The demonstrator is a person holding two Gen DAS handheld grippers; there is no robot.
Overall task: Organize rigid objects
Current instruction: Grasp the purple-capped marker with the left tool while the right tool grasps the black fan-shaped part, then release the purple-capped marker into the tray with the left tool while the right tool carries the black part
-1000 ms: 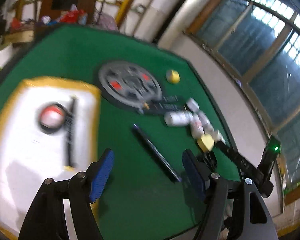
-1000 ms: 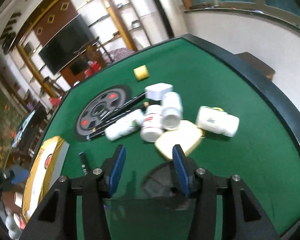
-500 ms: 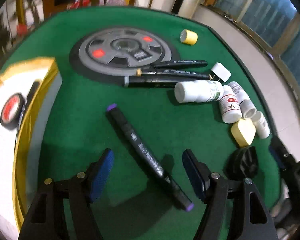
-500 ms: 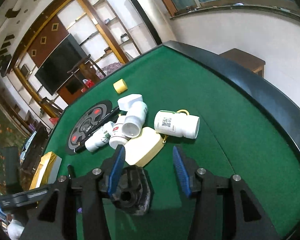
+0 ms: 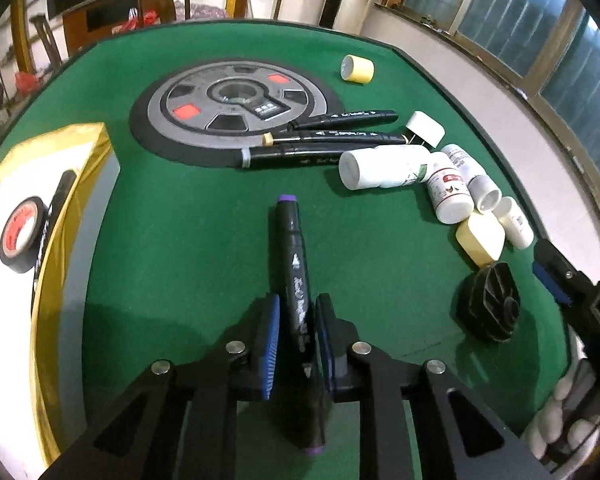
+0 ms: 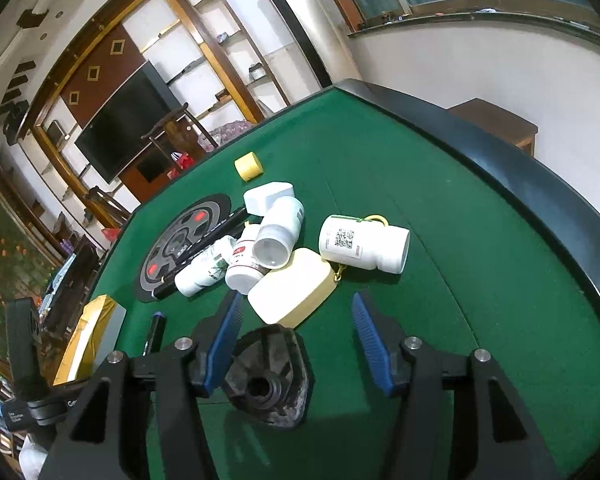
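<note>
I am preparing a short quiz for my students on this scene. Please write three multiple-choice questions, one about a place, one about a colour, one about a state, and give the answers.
1. Where does the roll of black tape lie?
A. on the white and gold box
B. on the grey disc
C. among the white bottles

2. What colour are the end caps of the marker in the left tongs?
A. red
B. purple
C. yellow

3. How are the right tongs?
A. shut on a bottle
B. shut on the marker
C. open

Answers:
1 A: the black tape rests on the box.
2 B: the marker shows purple ends in the left tongs.
3 C: the right tongs stand wide, holding nothing.
</note>
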